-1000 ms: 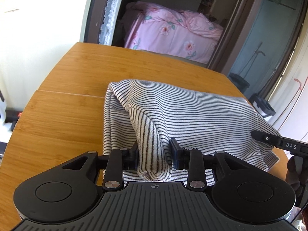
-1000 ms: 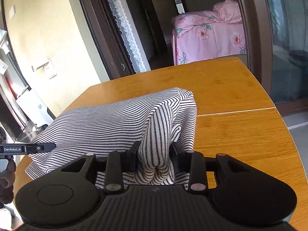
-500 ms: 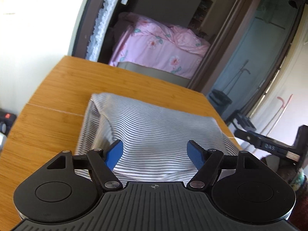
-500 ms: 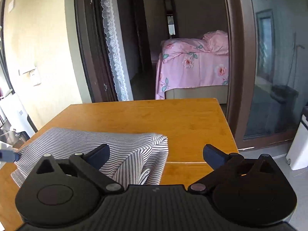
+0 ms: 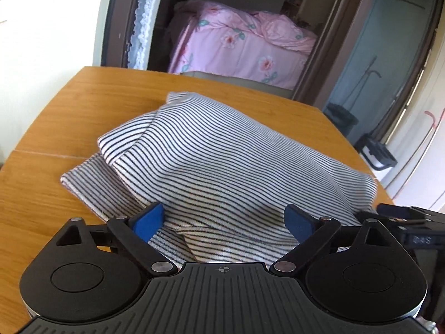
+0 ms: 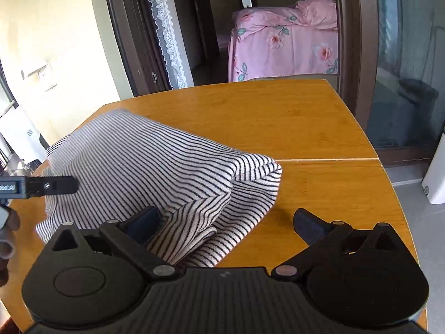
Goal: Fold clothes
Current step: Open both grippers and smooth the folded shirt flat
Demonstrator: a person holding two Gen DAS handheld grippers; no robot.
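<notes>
Striped garment (image 5: 222,164): lying folded in a soft heap on the wooden counter (image 5: 55,203), white with thin dark stripes, its layers doubled over one another and puffing up in the middle.
Counter: showing a pale seam line running across its top, with the garment sitting on the near part and bare wood lying beyond and beside it.
Bed (image 6: 286,39): standing in the room past the doorway, carrying a pink flowered cover.
Lace curtain (image 6: 167,30): hanging along the dark door frame.
Left tool (image 5: 224,218): its jaws have just been opening and are now standing wide apart, blue pads (image 5: 148,220) showing; the near edge of the garment is lying between them, and the left pad is sitting right at the cloth, though nothing is being pinched.
Right tool (image 6: 225,220): also standing with jaws spread wide after just opening; the garment's right-hand corner is lying between them, close against the left finger, while the right finger is hanging over bare counter, apart from the cloth.
Left tool seen from the right wrist (image 6: 50,186): one finger is reaching in from the left edge over the garment's far side.
Person's fingers (image 6: 7,236): showing at the lower left edge of the right wrist view, below that tool.
</notes>
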